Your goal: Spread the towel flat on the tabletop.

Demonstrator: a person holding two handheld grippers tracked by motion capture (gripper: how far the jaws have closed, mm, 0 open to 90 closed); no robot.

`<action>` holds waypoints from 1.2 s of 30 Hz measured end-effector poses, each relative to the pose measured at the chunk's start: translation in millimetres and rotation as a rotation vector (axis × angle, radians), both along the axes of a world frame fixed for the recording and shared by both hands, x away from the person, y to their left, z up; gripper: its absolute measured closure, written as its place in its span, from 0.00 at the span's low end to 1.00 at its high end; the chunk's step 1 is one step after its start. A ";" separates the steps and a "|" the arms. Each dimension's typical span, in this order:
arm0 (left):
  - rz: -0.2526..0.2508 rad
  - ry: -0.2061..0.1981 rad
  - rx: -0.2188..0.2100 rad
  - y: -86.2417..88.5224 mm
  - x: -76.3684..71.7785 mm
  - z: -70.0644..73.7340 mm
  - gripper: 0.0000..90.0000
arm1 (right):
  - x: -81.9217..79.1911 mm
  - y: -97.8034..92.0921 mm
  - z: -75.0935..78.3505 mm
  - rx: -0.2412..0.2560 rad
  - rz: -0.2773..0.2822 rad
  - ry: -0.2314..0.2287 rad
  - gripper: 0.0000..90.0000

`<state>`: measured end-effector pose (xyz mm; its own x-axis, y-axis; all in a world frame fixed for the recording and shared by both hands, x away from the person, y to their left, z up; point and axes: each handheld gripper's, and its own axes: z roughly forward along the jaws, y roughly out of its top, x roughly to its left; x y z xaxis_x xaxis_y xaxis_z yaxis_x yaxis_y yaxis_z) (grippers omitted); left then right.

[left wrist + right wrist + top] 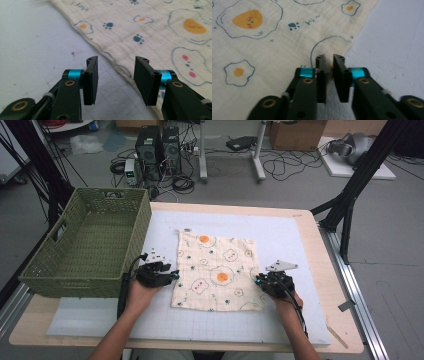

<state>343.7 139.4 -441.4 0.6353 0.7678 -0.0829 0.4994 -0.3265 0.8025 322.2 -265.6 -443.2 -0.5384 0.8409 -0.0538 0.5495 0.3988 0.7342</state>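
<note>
While the cloth (216,271) lies flat at the centre of the desk (310,245) on a white grid mat (280,232), both tongs sit at its near side edges. Left to right:

- Green woven basket (87,245) at 9 o'clock of the cloth, hanging partly off the desk's left edge, just beside the left tongs.
- Left tongs (167,274) at the cloth's 8 o'clock edge, held in the left hand (140,292). In the left gripper view the left tongs (115,80) stand wide apart, nothing between the pads. The cloth hem (110,56) runs diagonally through the gap, under the jaws. Can't tell if the pads touch the fabric.
- Cloth: cream, printed with fried eggs and paw prints, spread flat, slightly wrinkled.
- Right tongs (261,281) at the cloth's 4 o'clock edge, held in the right hand (285,302). In the right gripper view the right tongs (329,60) are nearly closed, a narrow slit left, with the cloth's edge (359,27) in that slit. Looks pinched; the hem lifts slightly there.
- Bare mat at 3 o'clock of the right tongs.
</note>
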 end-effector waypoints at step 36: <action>-0.125 -0.009 -0.044 9.1 -50.7 1.5 0.72 | -63.5 -2.1 3.0 0.078 0.280 0.057 0.70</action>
